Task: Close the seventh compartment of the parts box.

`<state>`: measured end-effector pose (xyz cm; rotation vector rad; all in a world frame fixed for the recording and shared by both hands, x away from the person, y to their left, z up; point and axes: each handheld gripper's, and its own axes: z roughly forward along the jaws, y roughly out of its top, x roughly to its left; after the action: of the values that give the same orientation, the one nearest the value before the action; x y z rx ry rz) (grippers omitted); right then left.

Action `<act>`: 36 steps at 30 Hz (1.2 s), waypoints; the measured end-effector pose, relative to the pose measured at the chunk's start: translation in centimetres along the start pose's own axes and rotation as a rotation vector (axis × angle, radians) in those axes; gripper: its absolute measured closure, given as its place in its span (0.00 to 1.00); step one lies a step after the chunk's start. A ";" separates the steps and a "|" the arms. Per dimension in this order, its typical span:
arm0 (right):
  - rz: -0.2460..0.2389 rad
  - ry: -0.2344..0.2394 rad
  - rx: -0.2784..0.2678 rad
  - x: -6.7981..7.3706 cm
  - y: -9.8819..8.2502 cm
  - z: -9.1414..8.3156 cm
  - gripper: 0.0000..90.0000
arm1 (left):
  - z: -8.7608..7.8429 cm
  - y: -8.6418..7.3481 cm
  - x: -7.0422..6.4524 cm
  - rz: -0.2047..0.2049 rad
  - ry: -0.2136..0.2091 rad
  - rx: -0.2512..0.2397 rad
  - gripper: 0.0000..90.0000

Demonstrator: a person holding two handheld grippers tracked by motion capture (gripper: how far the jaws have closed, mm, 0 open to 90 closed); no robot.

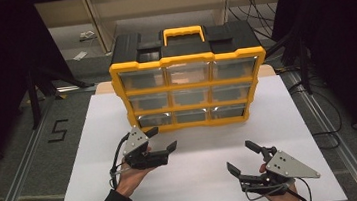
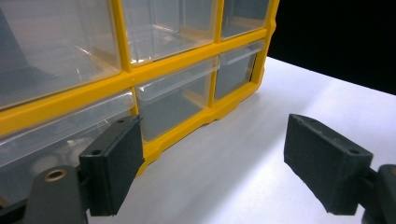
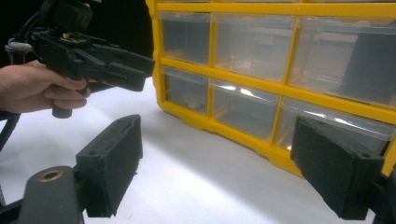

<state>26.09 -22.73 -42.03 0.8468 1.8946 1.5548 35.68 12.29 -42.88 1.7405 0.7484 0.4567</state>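
A yellow and black organiser (image 1: 187, 59) with nine clear drawers and a yellow handle stands upright at the back of the white board (image 1: 200, 183). My left gripper (image 1: 162, 138) hovers just in front of its bottom left drawer (image 1: 154, 119), jaws open with nothing between them. In the left gripper view that gripper (image 2: 219, 168) faces the organiser (image 2: 187, 56) from close by; small round items lie in the nearest drawer (image 2: 46, 144). My right gripper (image 1: 241, 156) stands open near the front right, apart from the organiser. In the right gripper view it (image 3: 224, 172) looks toward the organiser (image 3: 280, 88) and the left gripper (image 3: 93, 58).
The board's front and side edges drop to a grey floor with metal rails. A black tape mark (image 1: 58, 130) lies on the floor at the left. Cables (image 1: 316, 91) run along the right side, and black stand legs (image 1: 39, 85) rise at the back left.
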 end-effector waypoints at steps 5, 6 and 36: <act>0.000 -0.001 0.003 0.1 0.0 0.0 0.20 | -0.6 0.0 -0.4 0.004 -0.005 -0.011 0.23; -0.001 -0.001 0.004 0.1 0.0 0.0 0.20 | -0.8 -0.1 -0.5 0.006 -0.009 -0.014 0.23; 0.004 -0.005 0.006 0.1 0.0 0.0 0.20 | -4.8 -1.5 -1.9 0.027 -0.032 -0.068 0.21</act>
<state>26.02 -22.63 -42.04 0.8562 1.8967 1.5484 30.86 14.58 -42.72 1.6917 0.6800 0.4664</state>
